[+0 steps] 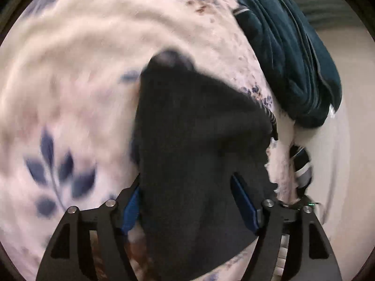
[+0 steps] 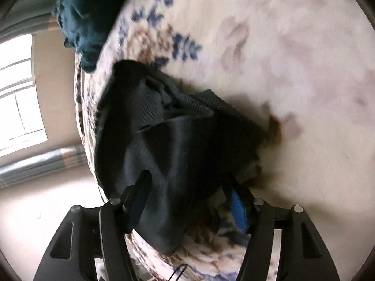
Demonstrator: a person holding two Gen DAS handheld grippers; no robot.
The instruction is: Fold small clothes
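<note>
A small dark navy garment (image 1: 199,128) lies crumpled on a pale floral blanket (image 1: 82,70). My left gripper (image 1: 187,199) is open just above it. Its blue-padded fingers (image 1: 245,202) stand wide apart, the cloth spreads between and under them, and the pads are not pressing on it. In the right wrist view the same garment (image 2: 168,140) shows folds and a ribbed band. My right gripper (image 2: 188,196) is open over its near end. One finger (image 2: 140,192) is over the fabric, and the other sits at its edge. The blanket (image 2: 281,46) is blurred in both views.
A teal quilted cloth (image 1: 293,58) is heaped at the blanket's edge and also shows as a teal heap (image 2: 79,11) in the right wrist view. A dark striped item (image 1: 302,171) hangs over the edge. Beyond the edge are beige floor (image 2: 46,187) and a bright window (image 2: 16,93).
</note>
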